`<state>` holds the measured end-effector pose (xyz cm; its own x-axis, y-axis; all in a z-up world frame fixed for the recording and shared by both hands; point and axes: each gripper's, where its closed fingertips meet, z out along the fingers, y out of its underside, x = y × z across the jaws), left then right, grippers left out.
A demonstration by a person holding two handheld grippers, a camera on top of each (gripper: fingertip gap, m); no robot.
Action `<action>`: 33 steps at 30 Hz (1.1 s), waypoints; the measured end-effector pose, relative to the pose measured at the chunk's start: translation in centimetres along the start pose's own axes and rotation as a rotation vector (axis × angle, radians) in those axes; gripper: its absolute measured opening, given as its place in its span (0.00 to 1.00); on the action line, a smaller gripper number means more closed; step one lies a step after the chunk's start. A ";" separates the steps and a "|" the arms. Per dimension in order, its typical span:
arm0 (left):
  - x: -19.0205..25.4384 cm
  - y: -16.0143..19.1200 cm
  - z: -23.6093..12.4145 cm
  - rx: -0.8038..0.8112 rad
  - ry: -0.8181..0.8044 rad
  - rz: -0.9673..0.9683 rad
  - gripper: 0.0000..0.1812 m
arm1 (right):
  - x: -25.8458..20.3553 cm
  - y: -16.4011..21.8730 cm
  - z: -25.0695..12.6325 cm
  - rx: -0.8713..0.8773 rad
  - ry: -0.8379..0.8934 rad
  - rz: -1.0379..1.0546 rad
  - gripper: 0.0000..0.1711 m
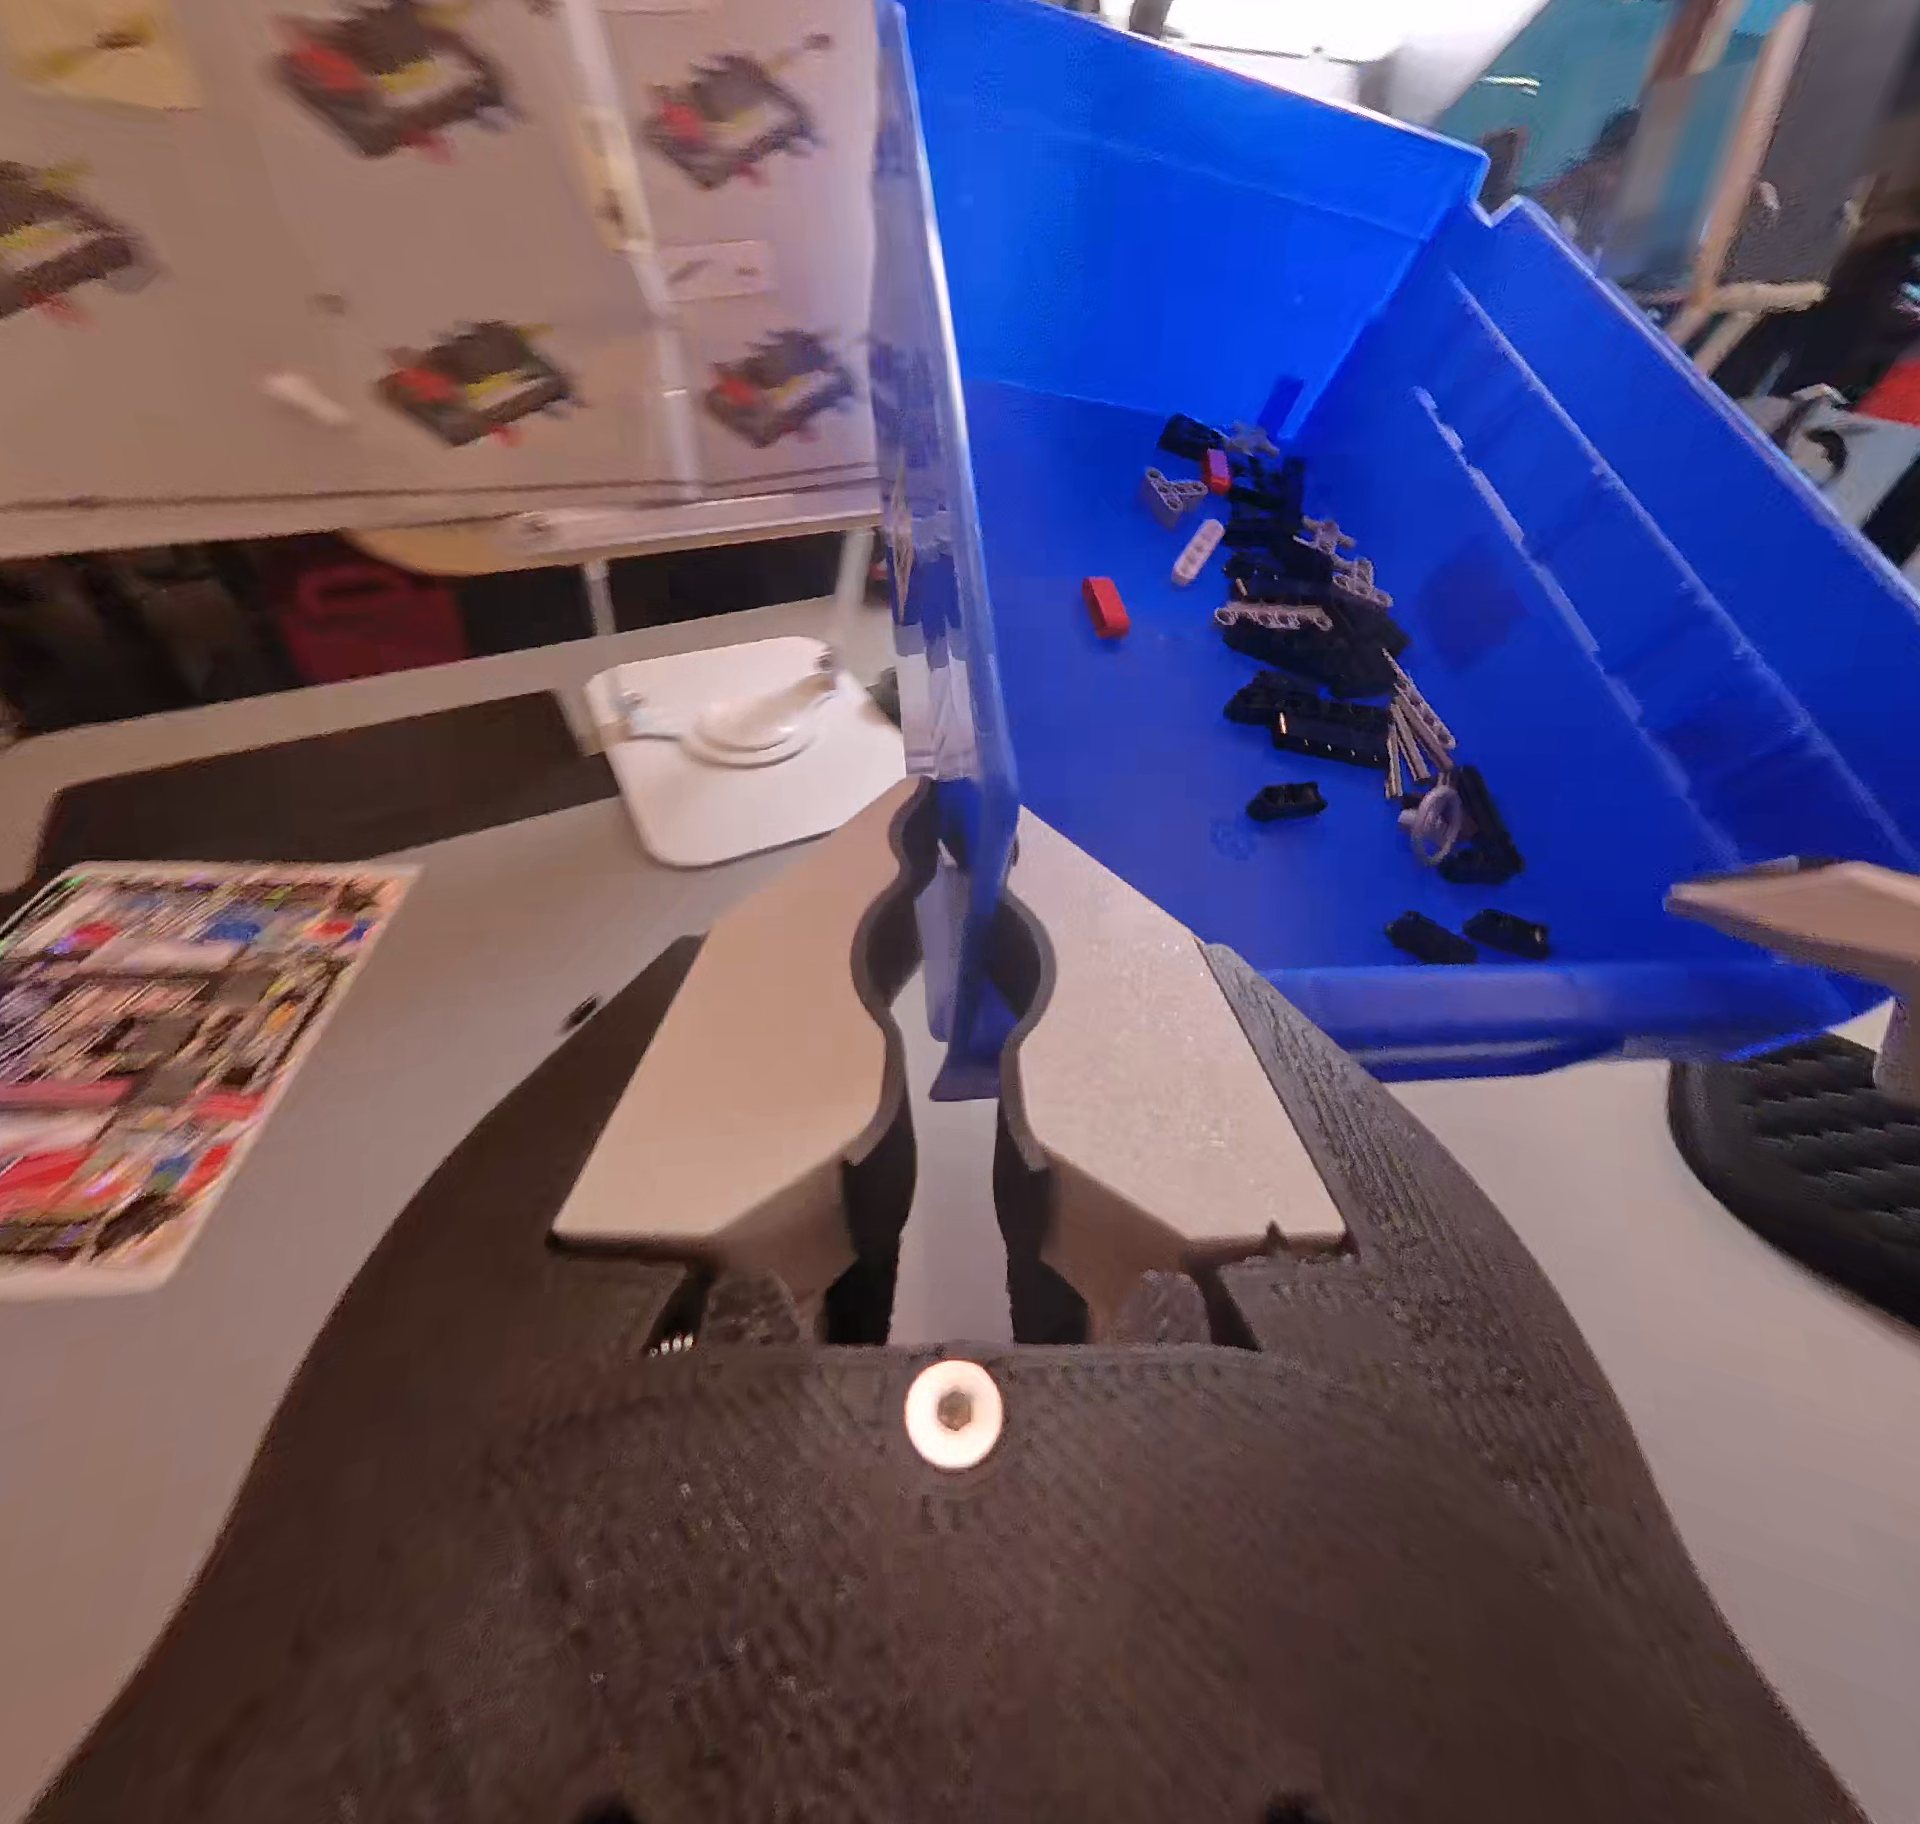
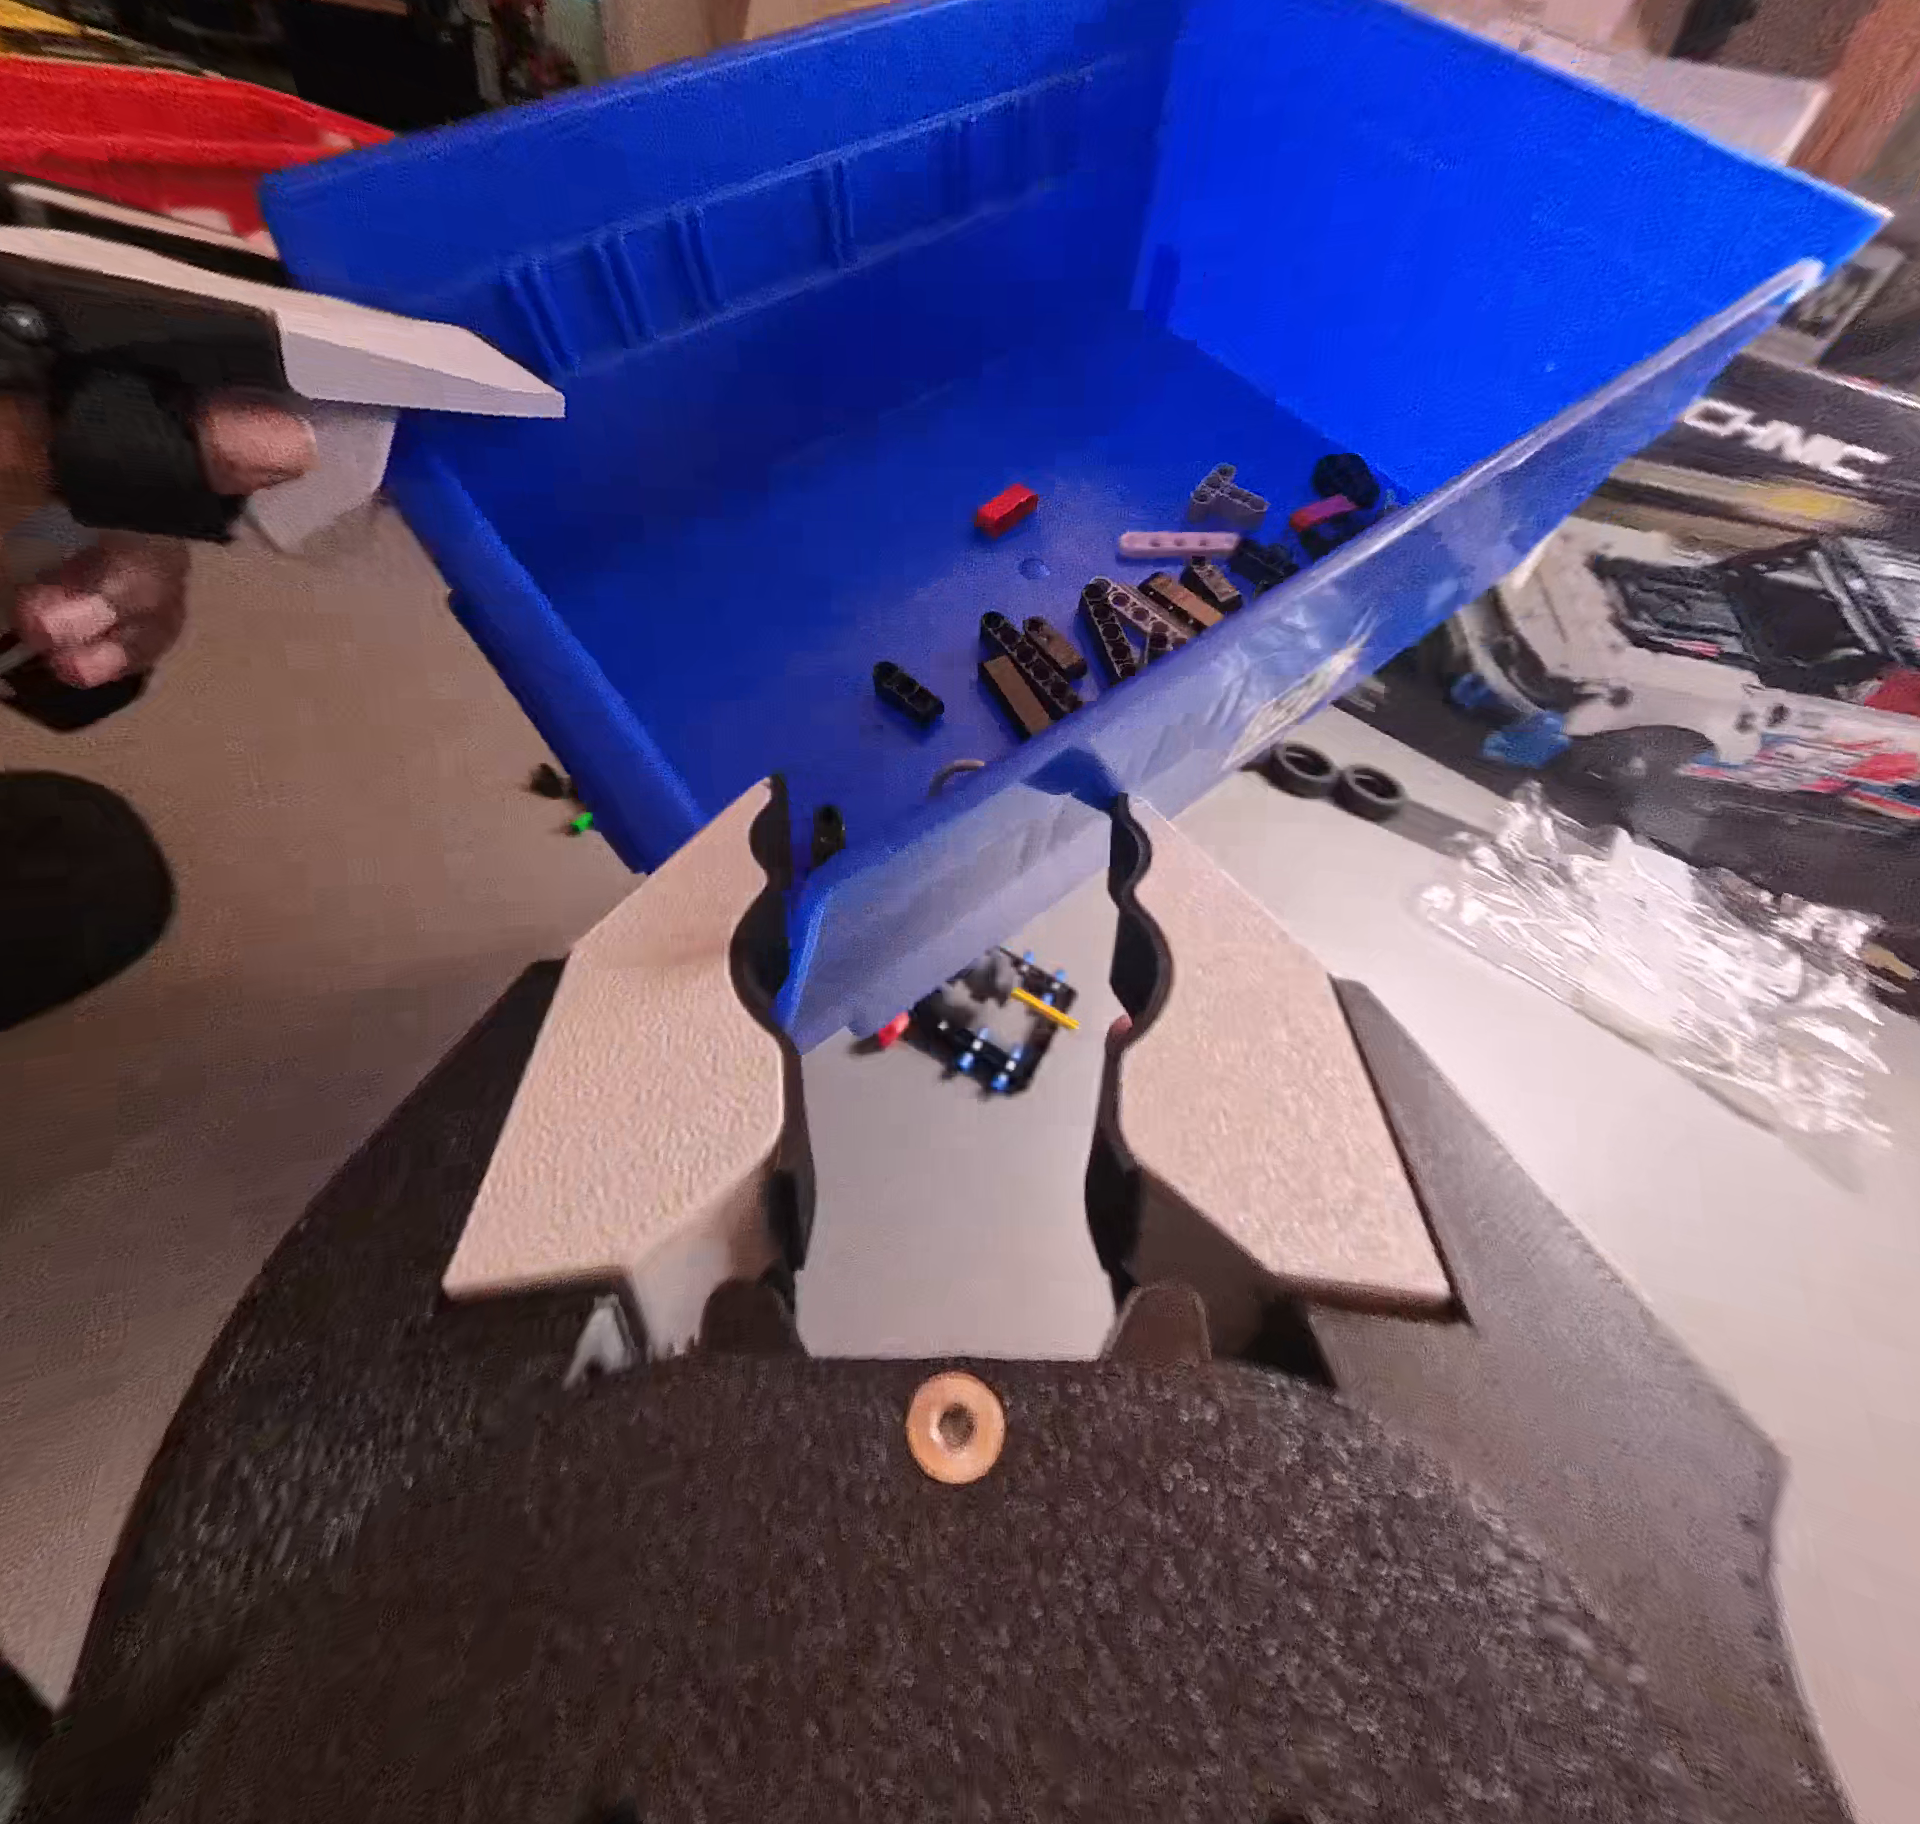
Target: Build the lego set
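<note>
A blue bin (image 1: 1143, 268) hangs tilted above the grey table. Loose black, grey and red lego pieces (image 1: 1309, 631) lie on its floor. My left gripper (image 1: 961, 839) is shut on the bin's thin side wall. It also shows at the left of the right wrist view (image 2: 416, 372), on the bin's (image 2: 831, 216) edge. My right gripper (image 2: 951, 818) is open, its fingers wide apart around the bin's near corner. One of its fingers shows in the left wrist view (image 1: 1787, 901). The pieces (image 2: 1049, 652) have gathered toward the low wall. A small black partial build (image 2: 992, 1031) lies on the table under the bin.
Instruction sheets (image 1: 468, 216) stand at the back above a white stand base (image 1: 748, 735). A colourful booklet (image 1: 156, 1047) lies at the left. The set's box (image 2: 1714, 631), a clear plastic bag (image 2: 1662, 964) and two black tyres (image 2: 1340, 777) lie at the right. Small loose pieces (image 2: 579, 822) lie left of the bin. The tips of one gripper are about 20 centimeters away from the tips of the other. Measured from the fingertips, the small black partial build (image 2: 992, 1031) is 20 centimeters or so from the right gripper and 25 centimeters from the left.
</note>
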<state>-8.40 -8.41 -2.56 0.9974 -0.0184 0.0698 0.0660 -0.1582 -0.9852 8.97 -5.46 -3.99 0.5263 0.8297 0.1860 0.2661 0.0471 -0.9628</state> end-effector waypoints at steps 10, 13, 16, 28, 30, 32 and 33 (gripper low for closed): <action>-12.4 4.4 -8.8 -0.034 -0.197 -0.178 0.01 | -11.3 1.6 1.0 0.042 -0.406 0.056 0.44; -16.1 5.5 -12.2 -0.031 -0.287 -0.200 0.01 | -7.9 5.2 0.1 -0.038 -0.361 0.115 0.43; -20.4 7.0 -16.7 -0.040 -0.384 -0.258 0.02 | -2.3 8.6 -1.1 -0.113 -0.236 0.152 0.42; -27.5 11.1 -28.3 -0.157 -0.430 -0.450 0.02 | 7.3 10.3 -2.7 -0.144 -0.052 0.203 0.40; -28.3 11.7 -30.5 -0.208 -0.460 -0.465 0.02 | 7.4 10.3 -2.3 -0.150 -0.064 0.190 0.40; -29.4 12.6 -33.0 -0.255 -0.535 -0.457 0.03 | 7.7 10.3 -1.9 -0.153 -0.068 0.182 0.39; -30.0 13.1 -34.3 -0.272 -0.587 -0.453 0.03 | 7.8 10.3 -1.6 -0.154 -0.070 0.183 0.39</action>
<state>-38.50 -43.75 -12.20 0.7324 0.6175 0.2869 0.5358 -0.2626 -0.8025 17.14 0.57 -12.13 0.5209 0.8536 -0.0076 0.2944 -0.1879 -0.9370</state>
